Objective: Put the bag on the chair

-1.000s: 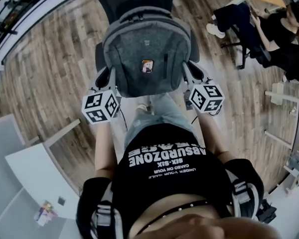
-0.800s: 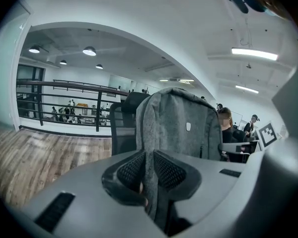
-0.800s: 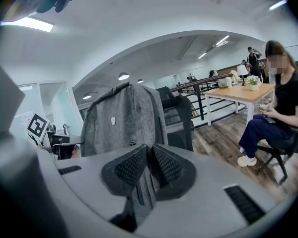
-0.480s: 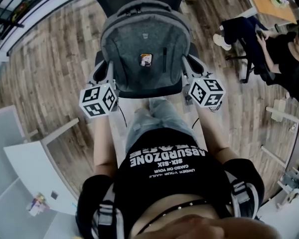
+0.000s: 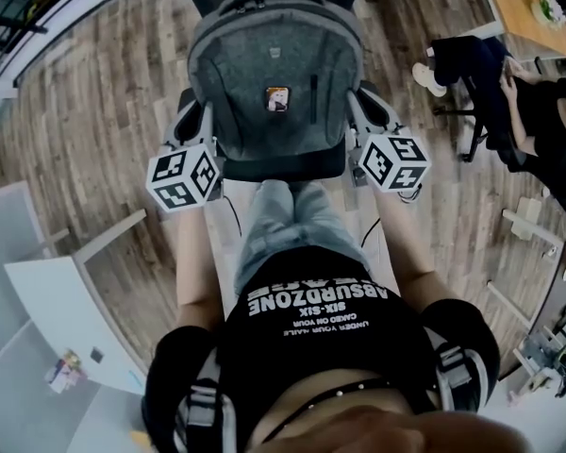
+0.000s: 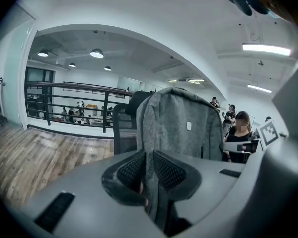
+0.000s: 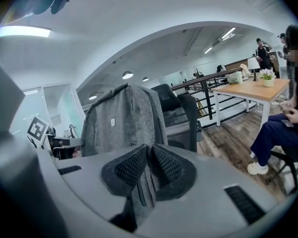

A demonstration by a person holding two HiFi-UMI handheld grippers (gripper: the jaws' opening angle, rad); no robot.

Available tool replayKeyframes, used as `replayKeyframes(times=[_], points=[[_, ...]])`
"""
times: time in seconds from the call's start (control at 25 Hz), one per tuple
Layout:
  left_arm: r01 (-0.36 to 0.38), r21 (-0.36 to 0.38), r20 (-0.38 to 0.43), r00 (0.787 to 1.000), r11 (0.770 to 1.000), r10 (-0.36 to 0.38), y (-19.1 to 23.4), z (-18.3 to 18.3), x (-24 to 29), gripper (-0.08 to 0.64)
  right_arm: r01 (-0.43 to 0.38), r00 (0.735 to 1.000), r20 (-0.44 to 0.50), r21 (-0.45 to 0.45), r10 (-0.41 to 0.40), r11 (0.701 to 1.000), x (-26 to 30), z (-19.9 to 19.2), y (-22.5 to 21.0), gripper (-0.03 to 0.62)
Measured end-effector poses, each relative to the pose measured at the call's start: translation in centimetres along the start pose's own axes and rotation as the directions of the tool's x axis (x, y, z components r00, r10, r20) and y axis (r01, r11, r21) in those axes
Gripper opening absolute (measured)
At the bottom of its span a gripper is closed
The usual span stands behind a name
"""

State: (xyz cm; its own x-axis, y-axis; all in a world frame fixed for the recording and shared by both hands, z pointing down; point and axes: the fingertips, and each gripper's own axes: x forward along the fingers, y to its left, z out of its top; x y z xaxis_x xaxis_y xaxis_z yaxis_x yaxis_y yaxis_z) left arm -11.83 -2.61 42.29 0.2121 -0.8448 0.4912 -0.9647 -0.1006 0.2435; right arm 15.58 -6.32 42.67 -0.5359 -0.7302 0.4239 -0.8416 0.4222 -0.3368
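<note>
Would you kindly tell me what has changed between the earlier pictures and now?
The grey backpack moved forward, away from the person, further over the office chair seat. The left hand-held gripper and right hand-held gripper went with it. Unchanged: both stay clamped on its sides, and it remains upright.

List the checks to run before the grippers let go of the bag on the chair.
1. Hold of the left gripper on one side of the bag: ok, shut on the grey fabric.
2. Hold of the right gripper on the other side: ok, shut on the fabric.
3. Bag over the chair, centred between its armrests: ok.
4. Bag upright, front facing out: ok.
5. Bag's bottom resting with its full weight on the seat: cannot tell; the contact is hidden from every view.
</note>
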Motion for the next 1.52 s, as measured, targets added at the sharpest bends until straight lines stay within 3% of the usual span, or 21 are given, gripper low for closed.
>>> replayKeyframes(times=[0.64, 1.0, 1.52], points=[[0.034, -0.028, -0.1, 0.994, 0.999, -0.037, 2.2, -1.2, 5.9, 0.066, 0.062, 0.994, -0.087, 0.014, -0.06, 0.998, 5.1, -1.1, -2.5, 0.054], [0.015, -0.059, -0.13, 0.991, 0.998, -0.023, 3.6, -2.1, 8.6, 0.067, 0.072, 0.989, -0.132, 0.018, -0.069, 0.997, 8.2, -1.8, -3.8, 0.055], [0.01, -0.03, -0.17, 0.985, 1.0, -0.015, 5.5, -2.2, 12.5, 0.067, 0.086, 0.983, -0.164, 0.034, -0.079, 0.996, 12.1, -2.7, -5.2, 0.055]])
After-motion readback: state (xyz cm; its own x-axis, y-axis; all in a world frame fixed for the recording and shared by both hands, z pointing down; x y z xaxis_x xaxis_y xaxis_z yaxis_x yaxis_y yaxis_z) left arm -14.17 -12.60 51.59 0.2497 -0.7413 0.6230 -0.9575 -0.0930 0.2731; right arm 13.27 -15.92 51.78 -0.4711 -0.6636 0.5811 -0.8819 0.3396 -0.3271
